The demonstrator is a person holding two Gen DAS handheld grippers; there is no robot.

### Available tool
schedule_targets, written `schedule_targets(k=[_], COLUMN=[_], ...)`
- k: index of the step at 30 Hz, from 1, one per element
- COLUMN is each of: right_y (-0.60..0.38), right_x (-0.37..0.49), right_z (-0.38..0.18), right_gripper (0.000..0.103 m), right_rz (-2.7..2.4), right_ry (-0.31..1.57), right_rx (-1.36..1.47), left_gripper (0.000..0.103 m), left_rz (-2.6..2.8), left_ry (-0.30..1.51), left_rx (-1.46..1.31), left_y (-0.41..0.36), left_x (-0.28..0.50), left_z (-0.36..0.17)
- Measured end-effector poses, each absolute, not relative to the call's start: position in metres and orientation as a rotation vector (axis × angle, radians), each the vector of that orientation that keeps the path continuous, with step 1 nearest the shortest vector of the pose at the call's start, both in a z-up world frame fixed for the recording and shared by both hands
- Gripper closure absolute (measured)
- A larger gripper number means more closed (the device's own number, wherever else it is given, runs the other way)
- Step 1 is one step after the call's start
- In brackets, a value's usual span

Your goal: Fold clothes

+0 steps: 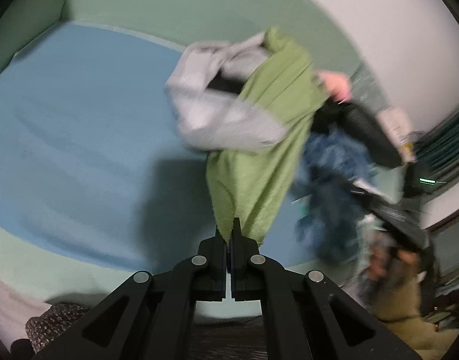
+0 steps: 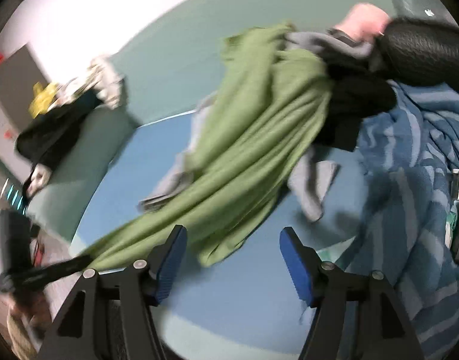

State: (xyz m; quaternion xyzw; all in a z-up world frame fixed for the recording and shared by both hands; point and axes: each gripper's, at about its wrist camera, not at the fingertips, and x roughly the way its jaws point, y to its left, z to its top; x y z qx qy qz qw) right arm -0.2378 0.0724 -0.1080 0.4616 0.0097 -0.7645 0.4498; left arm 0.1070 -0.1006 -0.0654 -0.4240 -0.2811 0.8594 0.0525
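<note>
Clearly the left gripper [image 1: 228,234] is clenched on a corner of the green cloth [image 1: 271,114]: its jaws are pressed together with the hem pinched between them. From that pinch the cloth runs up and away to the far right, hanging in the air above the blue sheet [image 1: 73,138] of the bed. Tangled into its far end is a grey garment [image 1: 205,111], with something black showing in the folds. Both pictures are smeared, so the things are plainly in motion.

The right gripper [image 2: 232,258] stands wide apart and holds nothing; between its blue pads [image 2: 292,258] only the blue sheet shows. Beyond it the green cloth [image 2: 244,138] stretches from the near left to the far right, where it meets the grey garment [image 2: 310,186] and a black item. To the right lies a heap of blue striped fabric [image 2: 415,186]; on the far left more clothes [image 2: 64,114] are piled on a green cushion [image 2: 79,162].

By my judgement the step in hand is pulling the green cloth free of the others so it can be spread. The next move calls for the grey garment to drop away, and for the right gripper to catch a second corner so the cloth can be laid flat on the sheet.
</note>
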Motion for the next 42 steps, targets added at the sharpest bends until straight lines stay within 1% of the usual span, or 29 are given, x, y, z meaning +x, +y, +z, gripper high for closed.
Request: schedule_targets(k=[2, 5, 7, 9, 10, 11, 12, 13, 14, 15, 17, 19, 22, 23, 24, 25, 26, 27, 29, 31, 32, 33, 34, 35, 36, 39, 40, 41, 42], right_y=[0.072, 0.053, 0.04, 0.027, 0.015, 0.007, 0.0, -0.004, -0.008, -0.012, -0.014, -0.001, 0.021, 0.034, 0.047, 0.06, 0.073, 0.087, 0.115, 0.124, 0.123, 0.12, 0.116, 0.105, 0.094, 0.036, 0.015, -0.005, -0.026], right_x=[-0.259, -0.283, -0.299, -0.315, -0.32, -0.326, -0.331, -0.334, -0.337, -0.34, -0.338, -0.329, -0.317, -0.312, -0.308, -0.297, -0.286, -0.265, -0.223, -0.187, -0.174, -0.166, -0.157, -0.16, -0.162, -0.195, -0.216, -0.237, -0.258], right_z=[-0.104, -0.09, -0.08, -0.07, -0.069, -0.071, -0.074, -0.079, -0.084, -0.089, -0.087, -0.047, 0.015, 0.042, 0.069, 0.098, 0.128, 0.155, 0.208, 0.248, 0.264, 0.268, 0.273, 0.267, 0.262, 0.202, 0.169, 0.136, 0.103], right_gripper=[0.034, 0.032, 0.029, 0.029, 0.029, 0.029, 0.032, 0.04, 0.072, 0.093, 0.095, 0.095, 0.095, 0.1, 0.1, 0.1, 0.103, 0.103, 0.103, 0.102, 0.098, 0.081, 0.061, 0.027, 0.02, 0.019, 0.019, 0.021, 0.026], right_rz=[-1.888, -1.988, -2.055, -2.122, -2.168, -2.193, -2.217, -2.196, -2.173, -2.15, -2.149, -2.181, -2.24, -2.231, -2.217, -2.214, -2.208, -2.2, -2.169, -2.188, -2.181, -2.183, -2.183, -2.178, -2.169, -2.095, -2.061, -2.016, -1.962], right_ry=[-0.047, -0.059, -0.066, -0.074, -0.031, -0.039, -0.048, -0.084, -0.12, -0.156, -0.162, -0.243, -0.343, -0.402, -0.46, -0.478, -0.495, -0.476, -0.434, -0.306, -0.214, -0.154, -0.095, -0.017, 0.062, 0.3, 0.339, 0.376, 0.412], right_rx=[1.178, 1.189, 1.196, 1.202, 1.211, 1.232, 1.253, 1.268, 1.283, 1.297, 1.292, 1.133, 0.903, 0.814, 0.724, 0.63, 0.536, 0.4, 0.13, 0.016, 0.001, 0.027, 0.053, 0.117, 0.181, 0.54, 0.722, 0.904, 1.083], left_gripper=[0.102, 0.102, 0.102, 0.102, 0.102, 0.102, 0.102, 0.102, 0.102, 0.102, 0.102, 0.102, 0.102, 0.102, 0.102, 0.102, 0.102, 0.102, 0.102, 0.102, 0.102, 0.102, 0.102, 0.102, 0.102, 0.102, 0.102, 0.102, 0.102], left_rz=[2.619, 2.597, 2.575, 2.547, 2.533, 2.508, 2.486, 2.474, 2.465, 2.464, 2.476, 2.497, 2.616, 2.658, 2.698, 2.737, 2.775, 2.811, 2.853, 2.88, 2.886, 2.882, 2.874, 2.866, 2.863, 2.846, 2.84, 2.827, 2.811], left_ry=[-0.791, -0.707, -0.665, -0.635, -0.631, -0.632, -0.634, -0.631, -0.627, -0.622, -0.622, -0.629, -0.639, -0.653, -0.668, -0.682, -0.695, -0.709, -0.729, -0.751, -0.777, -0.813, -0.849, -0.886, -0.905, -0.913, -0.913, -0.915, -0.919], left_rx=[-1.265, -1.291, -1.334, -1.395, -1.413, -1.435, -1.449, -1.453, -1.455, -1.448, -1.405, -1.343, -1.189, -1.125, -1.061, -0.995, -0.928, -0.859, -0.83, -0.851, -0.858, -0.878, -0.901, -0.925, -0.96, -1.094, -1.118, -1.131, -1.142], left_y=[-0.093, -0.073, -0.06, -0.048, -0.047, -0.043, -0.04, -0.037, -0.035, -0.034, -0.035, -0.041, -0.06, -0.069, -0.077, -0.086, -0.095, -0.103, -0.117, -0.129, -0.135, -0.142, -0.149, -0.157, -0.163, -0.173, -0.17, -0.169, -0.167], left_x=[0.113, 0.114, 0.112, 0.106, 0.105, 0.102, 0.099, 0.097, 0.095, 0.093, 0.096, 0.103, 0.119, 0.126, 0.132, 0.138, 0.145, 0.151, 0.157, 0.158, 0.162, 0.165, 0.168, 0.17, 0.173, 0.183, 0.185, 0.189, 0.194], left_z=[-0.048, -0.036, -0.036, -0.04, -0.044, -0.049, -0.052, -0.052, -0.052, -0.05, -0.041, -0.028, 0.014, 0.03, 0.045, 0.06, 0.075, 0.091, 0.106, 0.11, 0.11, 0.107, 0.103, 0.099, 0.094, 0.078, 0.071, 0.065, 0.061])
